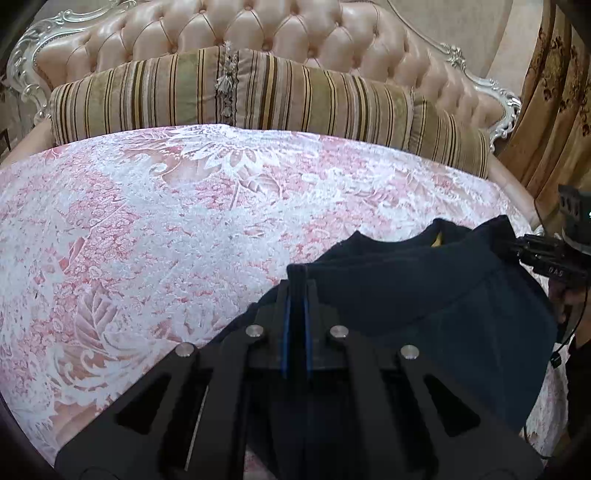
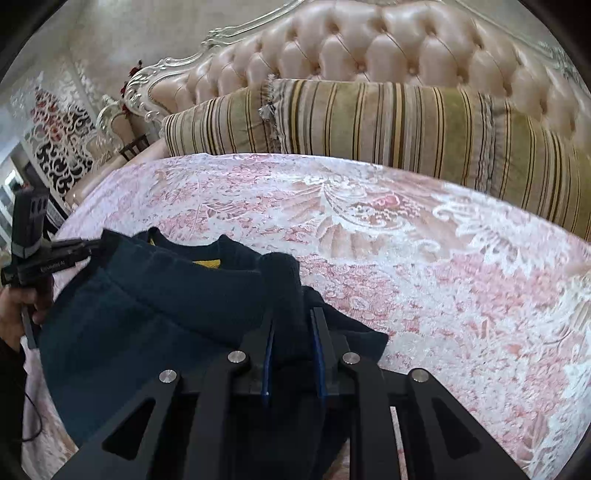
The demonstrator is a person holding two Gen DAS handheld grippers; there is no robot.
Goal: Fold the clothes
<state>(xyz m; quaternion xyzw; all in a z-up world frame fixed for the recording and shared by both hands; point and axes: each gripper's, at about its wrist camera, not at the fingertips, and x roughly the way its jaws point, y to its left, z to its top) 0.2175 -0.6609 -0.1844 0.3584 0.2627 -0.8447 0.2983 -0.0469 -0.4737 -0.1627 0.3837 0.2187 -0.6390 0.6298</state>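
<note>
dark sweater (image 1: 424,295) hanging stretched above near edge of bed (image 1: 147,240) | left gripper (image 1: 297,295) and right gripper (image 2: 293,317), jaws nearly closed, each pinching a shoulder beside the collar | soft, limp, likely sagging; gripping shoulder seams seems soundest

I count one dark navy garment (image 1: 424,291), lifted over one bed with a single pink-and-white patterned bedspread (image 1: 147,229). Two tools are in my views: the left tool (image 1: 296,291) and the right tool (image 2: 293,325). There is one long striped bolster (image 1: 229,92) and one tufted headboard (image 1: 277,33).
</note>
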